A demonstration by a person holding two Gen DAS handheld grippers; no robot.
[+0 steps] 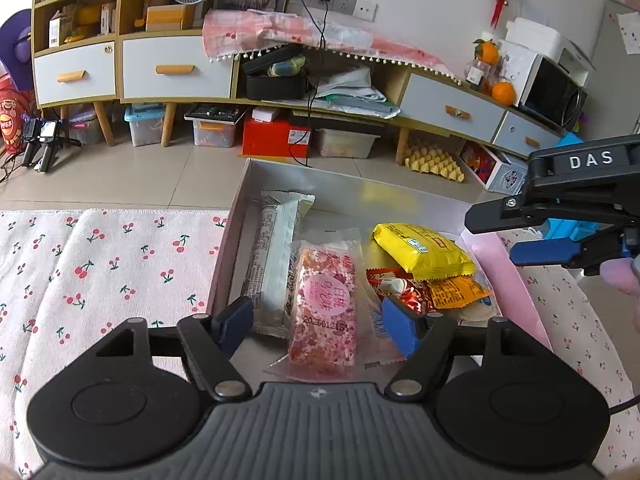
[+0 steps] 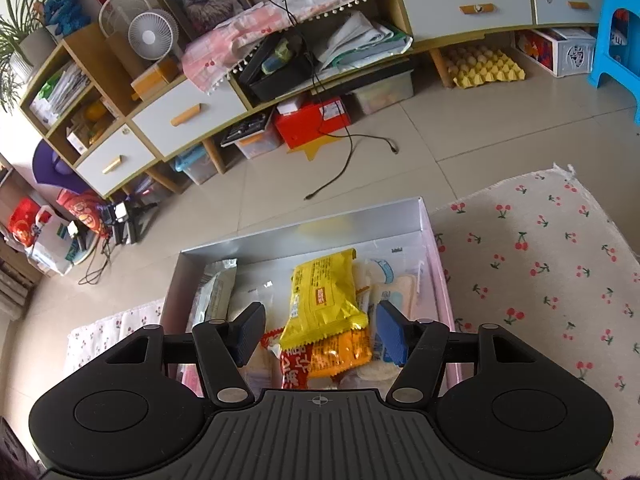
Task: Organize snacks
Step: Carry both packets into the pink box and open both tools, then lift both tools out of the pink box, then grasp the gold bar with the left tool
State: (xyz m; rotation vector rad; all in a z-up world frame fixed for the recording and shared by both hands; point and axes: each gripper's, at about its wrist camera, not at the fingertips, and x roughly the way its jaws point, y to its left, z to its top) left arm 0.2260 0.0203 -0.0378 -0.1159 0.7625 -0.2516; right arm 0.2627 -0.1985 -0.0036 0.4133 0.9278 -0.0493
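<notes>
- The left gripper [image 1: 318, 324] stands with its jaws apart over the near end of the box [image 1: 240, 200]; nothing is pinched between its pads.
- Directly between and under those open jaws lies the pink speckled snack bar [image 1: 324, 308] in clear wrap, flat on the box floor, its round pink label facing up.
- Just beside the bar, toward the left finger [image 1: 234, 320], lies the long white packet [image 1: 276, 264], running lengthwise toward the far wall of the box.
- By the blue pad of the left gripper's other finger sit a red wrapper [image 1: 394, 286] and an orange packet [image 1: 456, 292], with the yellow packet [image 1: 424, 252] lying on top of them.
- The right gripper [image 2: 320, 336] is also released, jaws spread, hovering above the pile on the right side of the box; from the left wrist view it shows at the right edge [image 1: 500, 236], clear of the snacks.
- Between its fingers, below them, lies the yellow packet [image 2: 324, 300], overlapping the orange packet [image 2: 340, 354] and red wrapper [image 2: 294, 364].
- A pale packet [image 2: 394, 292] lies just beyond the blue pad, against the pink side wall.
- The box rests on a cherry-print cloth [image 2: 540, 260].
</notes>
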